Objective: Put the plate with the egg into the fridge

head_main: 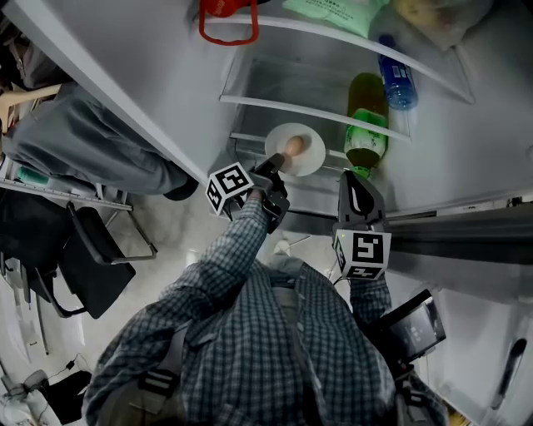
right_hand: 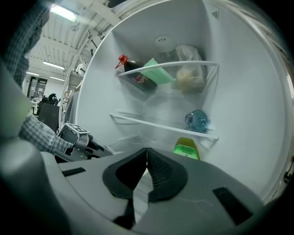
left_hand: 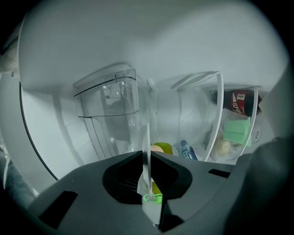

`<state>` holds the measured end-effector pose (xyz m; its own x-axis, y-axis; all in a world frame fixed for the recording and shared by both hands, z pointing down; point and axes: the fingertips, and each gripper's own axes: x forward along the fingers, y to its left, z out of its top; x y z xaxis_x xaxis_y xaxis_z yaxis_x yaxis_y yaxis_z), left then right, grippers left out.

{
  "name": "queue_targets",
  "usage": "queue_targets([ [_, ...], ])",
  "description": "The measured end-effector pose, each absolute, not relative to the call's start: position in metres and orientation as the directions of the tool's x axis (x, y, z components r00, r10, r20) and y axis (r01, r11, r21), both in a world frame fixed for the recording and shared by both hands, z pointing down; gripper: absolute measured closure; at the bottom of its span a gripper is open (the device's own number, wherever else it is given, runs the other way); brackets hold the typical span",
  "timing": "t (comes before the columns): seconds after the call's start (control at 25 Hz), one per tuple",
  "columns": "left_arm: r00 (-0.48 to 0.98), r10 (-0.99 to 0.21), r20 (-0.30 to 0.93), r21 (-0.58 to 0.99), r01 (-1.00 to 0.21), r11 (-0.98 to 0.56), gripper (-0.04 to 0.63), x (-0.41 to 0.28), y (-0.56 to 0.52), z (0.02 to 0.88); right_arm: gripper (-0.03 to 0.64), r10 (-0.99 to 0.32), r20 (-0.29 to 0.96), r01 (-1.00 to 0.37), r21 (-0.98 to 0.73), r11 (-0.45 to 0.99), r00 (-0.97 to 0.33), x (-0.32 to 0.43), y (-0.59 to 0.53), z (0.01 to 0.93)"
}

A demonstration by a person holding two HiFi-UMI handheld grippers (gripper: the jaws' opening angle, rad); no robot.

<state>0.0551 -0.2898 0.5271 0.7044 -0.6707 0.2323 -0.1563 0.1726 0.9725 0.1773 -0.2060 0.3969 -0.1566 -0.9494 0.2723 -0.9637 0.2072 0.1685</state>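
Note:
A white plate with a brown egg on it hangs inside the open fridge, just above a lower glass shelf. My left gripper is shut on the plate's near rim. In the left gripper view the plate shows edge-on between the jaws, with the egg just beyond. My right gripper hovers to the right of the plate, shut with nothing in it. Its tips touch in the right gripper view, where the left gripper shows at the left.
A green bottle lies right of the plate, with a blue water bottle on the shelf above. A red bag handle and green packet sit higher up. The fridge door stands open at left, with clear bins.

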Motion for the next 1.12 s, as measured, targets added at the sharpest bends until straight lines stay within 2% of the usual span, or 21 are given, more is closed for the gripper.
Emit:
queue_targets([
  [0.28,0.703,-0.672,0.231,0.973,-0.15,0.177,0.557,0.058,-0.295,0.529,0.609,-0.93,0.306,-0.949,0.175,0.264,-0.202,0.165,-0.213,0.411],
  [0.4,0.703,-0.672,0.232,0.972,-0.15,0.179,0.557,0.058,-0.297,0.53,0.609,-0.908,0.36,-0.923,0.229,0.31,-0.216,0.155,-0.218,0.425],
  [0.64,0.703,-0.673,0.231,0.972,-0.146,0.182,0.558,0.061,-0.303,0.531,0.609,-0.832,0.502,-0.775,0.419,0.473,-0.237,0.133,-0.215,0.47],
  [0.96,0.706,-0.67,0.229,0.973,-0.14,0.185,0.557,0.064,-0.303,0.531,0.606,-0.817,0.544,-0.597,0.596,0.537,-0.191,0.123,-0.224,0.492],
  [1.12,0.706,-0.67,0.23,0.972,-0.14,0.186,0.557,0.064,-0.303,0.531,0.561,-0.804,0.565,-0.515,0.64,0.57,-0.186,0.116,-0.23,0.499],
])
